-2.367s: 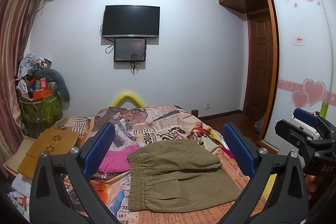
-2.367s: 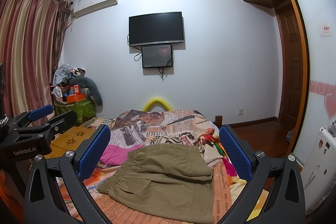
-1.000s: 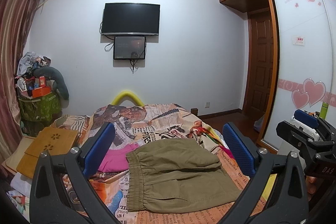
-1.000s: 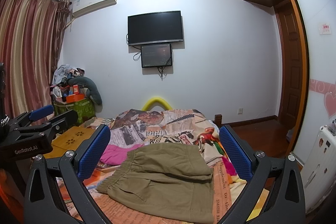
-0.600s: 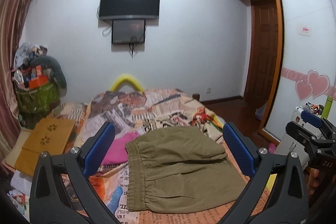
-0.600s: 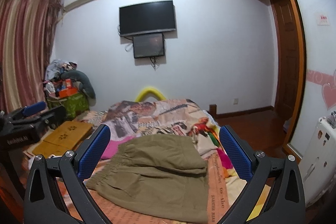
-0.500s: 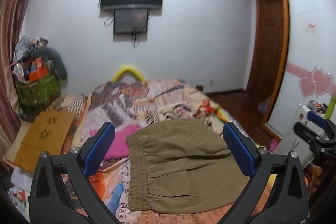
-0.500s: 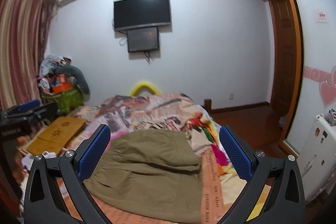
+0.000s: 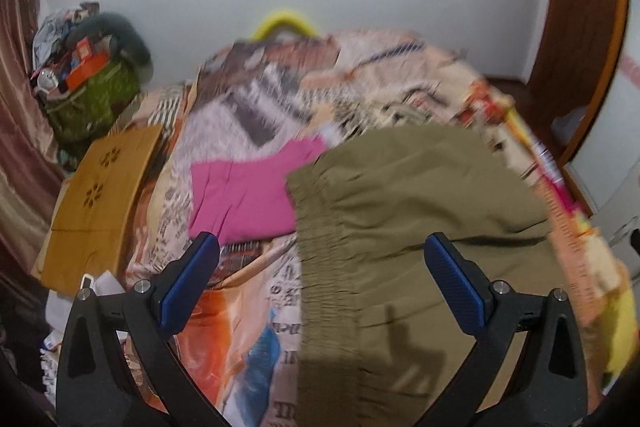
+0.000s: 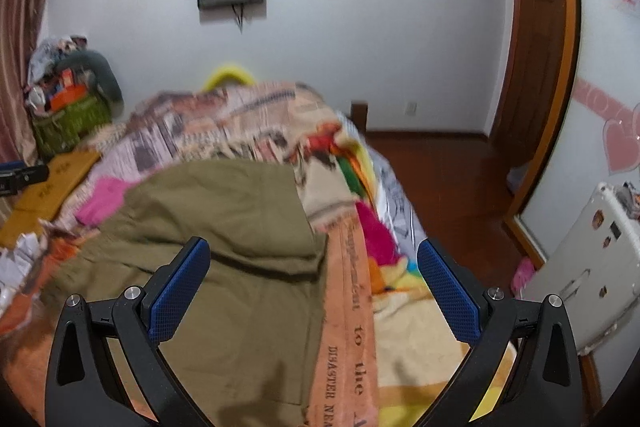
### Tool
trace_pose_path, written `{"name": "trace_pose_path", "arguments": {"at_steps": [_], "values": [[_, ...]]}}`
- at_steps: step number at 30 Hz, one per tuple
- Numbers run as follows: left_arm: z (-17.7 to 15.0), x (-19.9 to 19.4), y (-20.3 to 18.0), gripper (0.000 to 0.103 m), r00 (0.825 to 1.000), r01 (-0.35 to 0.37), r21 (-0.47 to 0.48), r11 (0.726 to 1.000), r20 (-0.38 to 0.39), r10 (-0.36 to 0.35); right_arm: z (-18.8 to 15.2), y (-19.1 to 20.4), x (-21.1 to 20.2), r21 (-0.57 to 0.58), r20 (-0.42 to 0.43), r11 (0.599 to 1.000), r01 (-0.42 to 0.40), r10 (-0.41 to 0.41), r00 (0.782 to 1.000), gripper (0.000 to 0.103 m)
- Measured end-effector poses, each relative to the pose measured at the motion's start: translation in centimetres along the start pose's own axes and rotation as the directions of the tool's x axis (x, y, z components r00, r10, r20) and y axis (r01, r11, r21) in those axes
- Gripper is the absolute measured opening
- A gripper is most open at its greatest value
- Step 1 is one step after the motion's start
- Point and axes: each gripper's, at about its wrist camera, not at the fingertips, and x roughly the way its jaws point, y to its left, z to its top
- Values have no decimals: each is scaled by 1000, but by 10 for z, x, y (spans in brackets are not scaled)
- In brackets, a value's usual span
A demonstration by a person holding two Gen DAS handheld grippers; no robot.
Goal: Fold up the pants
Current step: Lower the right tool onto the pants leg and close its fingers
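Pants [image 9: 404, 211] of olive-khaki cloth lie folded on the bed [image 9: 256, 115], elastic waistband toward the left, atop a newspaper-print cover. Just left of them, touching the waistband's far end, lies a folded pink garment [image 9: 240, 195]. The left gripper [image 9: 320, 285] hangs above the waistband, fingers spread wide and empty. The right gripper [image 10: 314, 293] hangs over the pants' right edge, likewise wide open, holding nothing.
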Motion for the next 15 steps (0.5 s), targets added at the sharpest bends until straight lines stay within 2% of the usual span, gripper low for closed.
{"name": "trace_pose_path", "arguments": {"at_steps": [5, 10, 15], "values": [[-3, 54, 5, 103, 993, -10, 3, 1000, -117, 10, -7, -11, 44, 6, -109, 1000, -25, 25, 994, 102], [-5, 90, 2, 103, 979, -25, 37, 999, -200, 32, -18, -10, 83, -2, -212, 997, -71, 69, 975, 99], [-7, 116, 0, 103, 966, -33, 98, 995, -253, 57, -25, -11, 118, 2, -291, 994, -113, 109, 951, 88]]}}
